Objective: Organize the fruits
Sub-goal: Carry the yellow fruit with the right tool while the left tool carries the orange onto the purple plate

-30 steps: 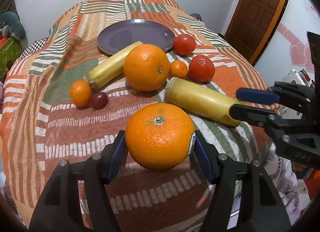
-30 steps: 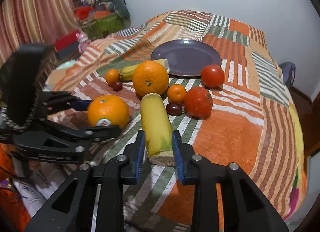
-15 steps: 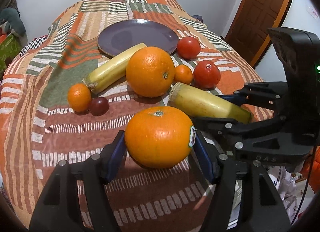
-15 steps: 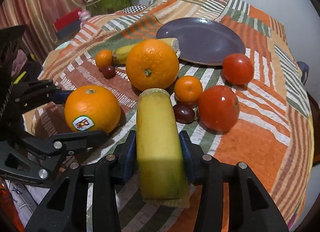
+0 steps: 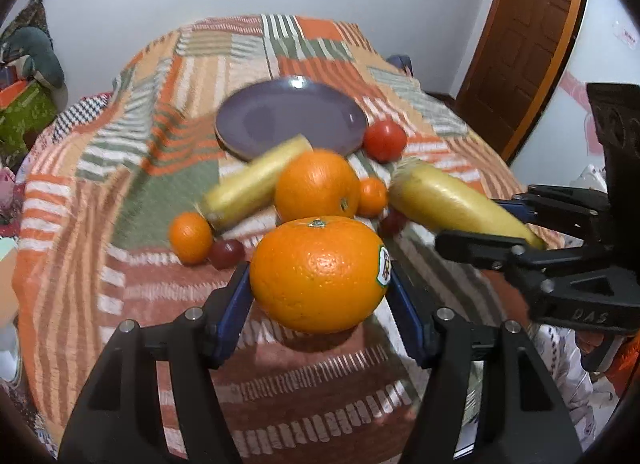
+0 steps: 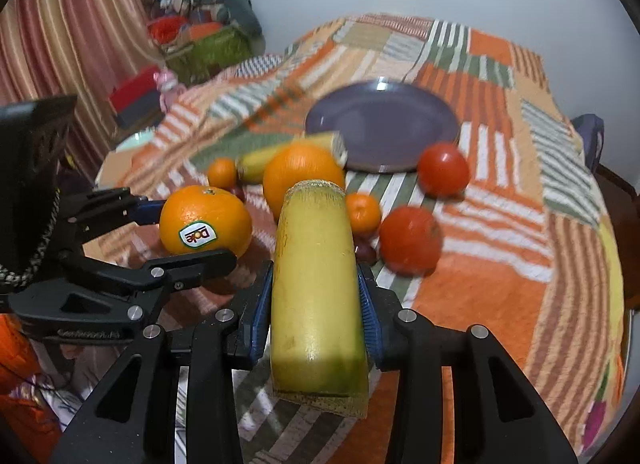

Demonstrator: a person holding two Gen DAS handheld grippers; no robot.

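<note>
My left gripper [image 5: 318, 282] is shut on a large orange with a sticker [image 5: 316, 264], held just above the striped cloth; the orange [image 6: 204, 219] also shows at the left of the right wrist view. My right gripper [image 6: 315, 278] has a thick yellow banana piece [image 6: 316, 284] lengthwise between its blue pads; its jaws are closing and press on it. That piece [image 5: 452, 199] hangs lifted at the right of the left wrist view. A purple plate [image 5: 292, 115] sits bare behind the fruit.
On the cloth lie a second orange [image 5: 316, 185], another banana piece [image 5: 252, 183], two tomatoes [image 6: 442, 169] [image 6: 410, 240], two small tangerines [image 5: 190, 238] [image 5: 372, 195] and a dark grape [image 5: 227, 252]. A brown door [image 5: 520, 43] is far right; boxes and clutter [image 6: 200, 43] far left.
Both grippers have risen, lifting the orange and the banana piece off the cloth. The right gripper slid further along the banana piece before the lift.
</note>
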